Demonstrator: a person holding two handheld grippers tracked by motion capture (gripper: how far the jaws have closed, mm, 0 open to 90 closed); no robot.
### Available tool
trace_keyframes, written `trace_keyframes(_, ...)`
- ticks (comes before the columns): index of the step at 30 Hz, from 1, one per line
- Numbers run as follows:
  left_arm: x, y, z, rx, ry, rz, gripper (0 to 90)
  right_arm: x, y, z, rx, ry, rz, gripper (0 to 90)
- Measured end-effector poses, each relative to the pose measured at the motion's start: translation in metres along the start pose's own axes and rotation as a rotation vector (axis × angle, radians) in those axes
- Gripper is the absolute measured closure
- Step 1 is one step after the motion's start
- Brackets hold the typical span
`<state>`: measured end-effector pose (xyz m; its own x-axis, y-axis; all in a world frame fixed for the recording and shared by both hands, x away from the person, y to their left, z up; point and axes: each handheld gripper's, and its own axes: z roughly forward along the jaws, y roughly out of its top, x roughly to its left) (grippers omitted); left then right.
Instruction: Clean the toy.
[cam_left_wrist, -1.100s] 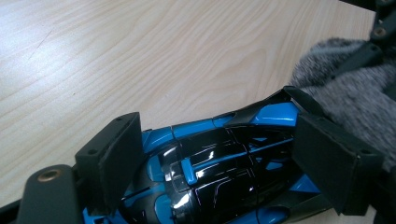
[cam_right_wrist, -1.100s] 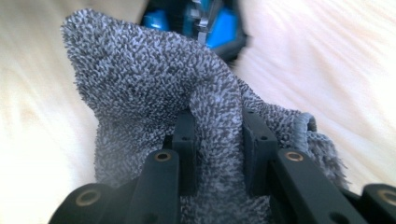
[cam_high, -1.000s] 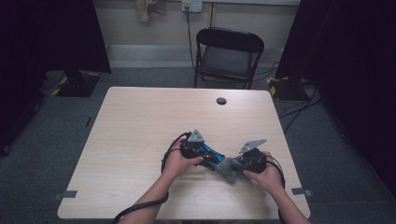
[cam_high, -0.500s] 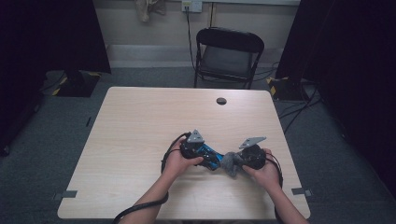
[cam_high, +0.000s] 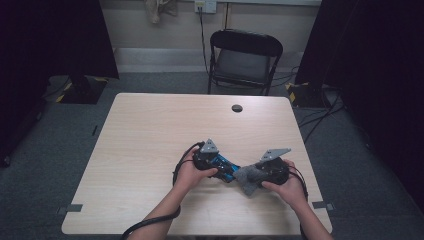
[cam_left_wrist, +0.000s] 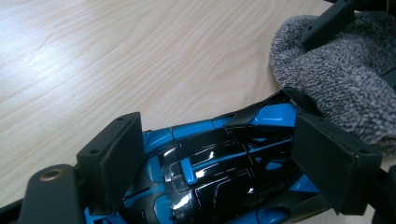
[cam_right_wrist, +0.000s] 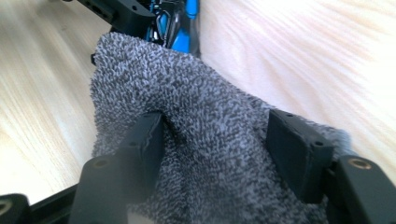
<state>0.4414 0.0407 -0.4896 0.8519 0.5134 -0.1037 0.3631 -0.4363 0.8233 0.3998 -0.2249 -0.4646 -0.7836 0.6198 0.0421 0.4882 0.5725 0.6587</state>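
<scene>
A blue and black toy car (cam_left_wrist: 210, 172) lies low over the wooden table (cam_high: 150, 130), and my left gripper (cam_left_wrist: 219, 154) is shut on its sides. From above, the left gripper (cam_high: 227, 169) sits near the table's front middle with the car (cam_high: 225, 167) in it. A grey terry cloth (cam_right_wrist: 210, 107) lies against the car's end (cam_right_wrist: 180, 28). My right gripper (cam_right_wrist: 219, 144) has just been opening. Its jaws now stand apart with the cloth bunched loosely between them. In the high view the right gripper (cam_high: 251, 176) meets the cloth (cam_high: 245, 182) just right of the car.
A small black round disc (cam_high: 237, 108) sits on the table near its far edge. A black folding chair (cam_high: 245, 55) stands beyond that edge. The left gripper's cable (cam_high: 177, 170) loops beside the left hand. Bare wood stretches to the left and far side.
Both hands and the car stay where they were. The cloth at the right gripper looks slightly more spread out than before.
</scene>
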Motion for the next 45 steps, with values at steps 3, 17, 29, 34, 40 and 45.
trace_keyframes(3,0.0,0.0,0.0,0.0,0.0,0.0,17.1,0.001,-0.002,0.007,-0.001,0.021,0.023,50.5)
trace_keyframes(17,-0.001,-0.001,0.0,-0.012,-0.001,0.0,17.5,-0.001,0.003,0.014,0.004,-0.065,0.054,73.6)
trace_keyframes(29,-0.001,-0.003,0.0,-0.023,0.002,-0.003,17.5,-0.009,0.008,0.017,0.006,-0.121,0.082,74.3)
trace_keyframes(34,-0.001,-0.004,0.0,-0.03,0.002,0.0,17.5,-0.012,0.001,0.008,-0.011,-0.103,0.083,74.6)
trace_keyframes(40,0.0,-0.003,0.0,-0.022,0.001,-0.001,17.5,-0.008,-0.006,-0.008,-0.01,-0.047,0.036,74.6)
trace_keyframes(45,-0.001,-0.003,0.0,-0.025,0.003,-0.003,17.5,0.013,-0.01,-0.013,0.002,0.041,-0.018,74.5)
